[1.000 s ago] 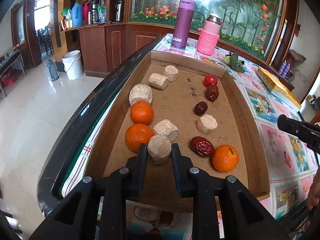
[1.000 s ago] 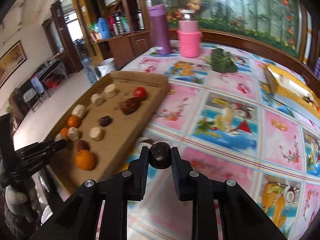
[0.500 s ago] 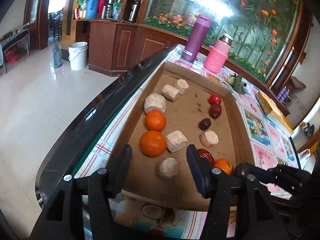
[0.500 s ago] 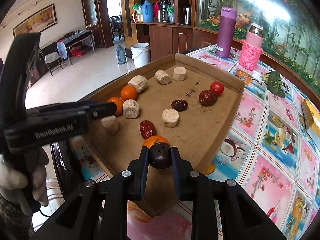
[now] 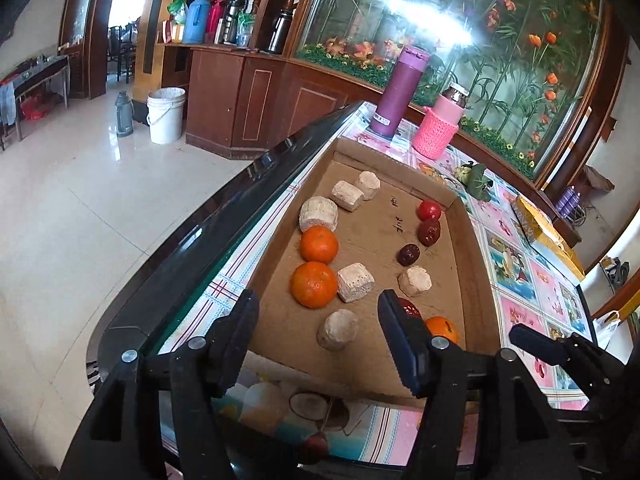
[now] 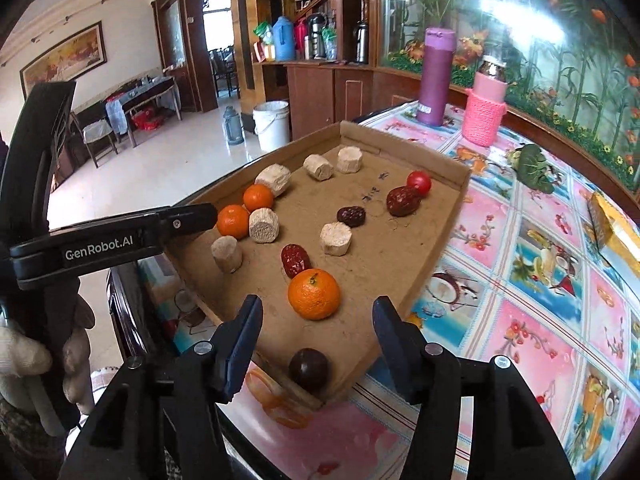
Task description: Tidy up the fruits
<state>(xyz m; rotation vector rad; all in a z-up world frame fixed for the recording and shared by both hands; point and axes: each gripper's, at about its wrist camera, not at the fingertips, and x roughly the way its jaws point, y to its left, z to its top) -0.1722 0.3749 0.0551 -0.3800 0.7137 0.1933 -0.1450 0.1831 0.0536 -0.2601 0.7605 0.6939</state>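
A shallow cardboard tray (image 5: 476, 264) (image 6: 440, 160) holds oranges, red dates, a cherry tomato and several beige cut chunks. My left gripper (image 5: 318, 320) is open, empty, above the tray's near edge; a beige chunk (image 5: 337, 329) lies loose between its fingers. My right gripper (image 6: 316, 320) is open and empty over the tray's near corner. A dark round fruit (image 6: 309, 368) lies on the tray just below it, in front of an orange (image 6: 314, 293). The left gripper also shows in the right wrist view (image 6: 192, 216) beside two oranges (image 6: 233, 221).
A purple flask (image 5: 399, 92) and a pink-sleeved jar (image 5: 440, 128) stand beyond the tray. A green leafy item (image 6: 534, 168) and a yellow packet (image 5: 540, 232) lie on the patterned tablecloth to the right. The table's dark edge (image 5: 208, 224) drops to the floor on the left.
My right gripper opened and let go of the dark round fruit, which now lies on the tray's near corner. My left gripper stayed open and drew back slightly from the beige chunk.
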